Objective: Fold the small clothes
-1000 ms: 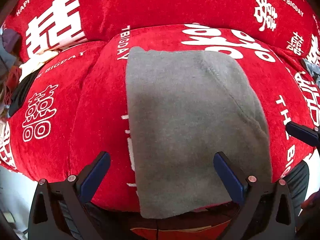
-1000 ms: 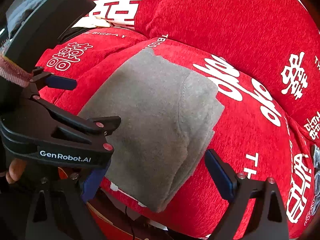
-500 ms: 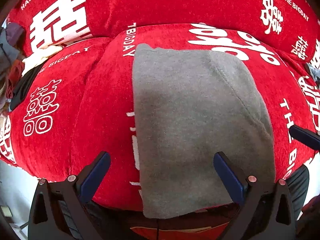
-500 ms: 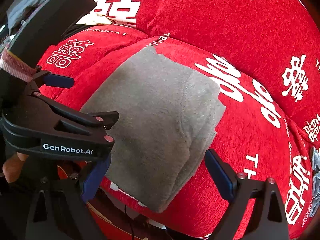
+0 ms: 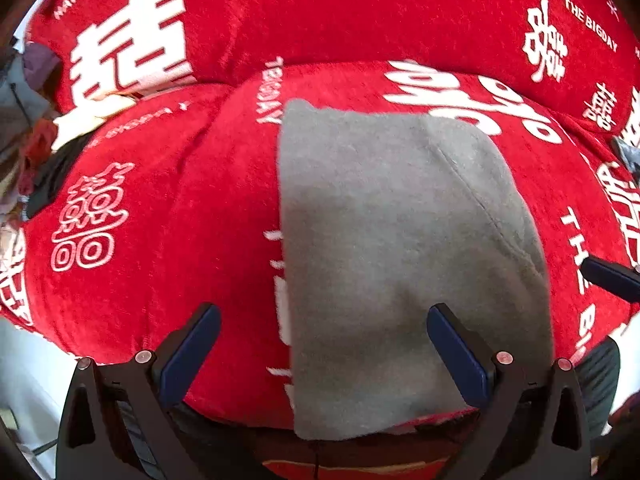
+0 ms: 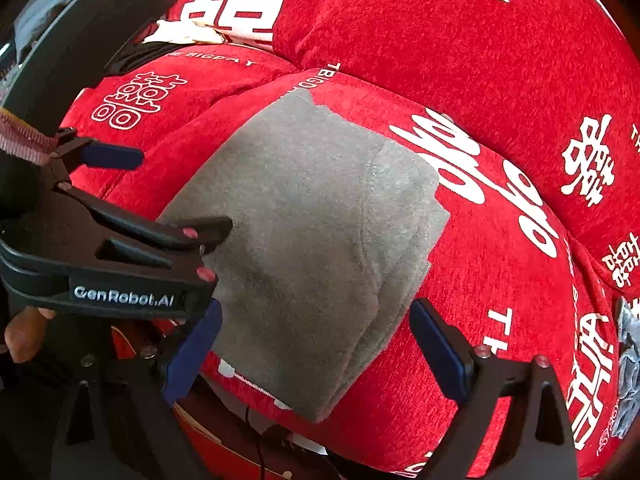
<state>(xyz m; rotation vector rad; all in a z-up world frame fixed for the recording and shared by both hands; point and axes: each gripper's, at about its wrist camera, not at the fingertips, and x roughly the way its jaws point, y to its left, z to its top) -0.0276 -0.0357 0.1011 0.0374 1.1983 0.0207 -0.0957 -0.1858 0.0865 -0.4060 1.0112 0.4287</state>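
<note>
Both wrist views look down, close, at one grey cloth [image 5: 400, 264] [image 6: 304, 248] (right view angled from its right).

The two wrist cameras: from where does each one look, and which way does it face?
Left wrist: sits behind the open left gripper, faces down and forward at the folded grey garment on the red cushion.
Right wrist: behind the open right gripper, sees a hand.
Shared: garment, cushion, each other's gripper.
</note>
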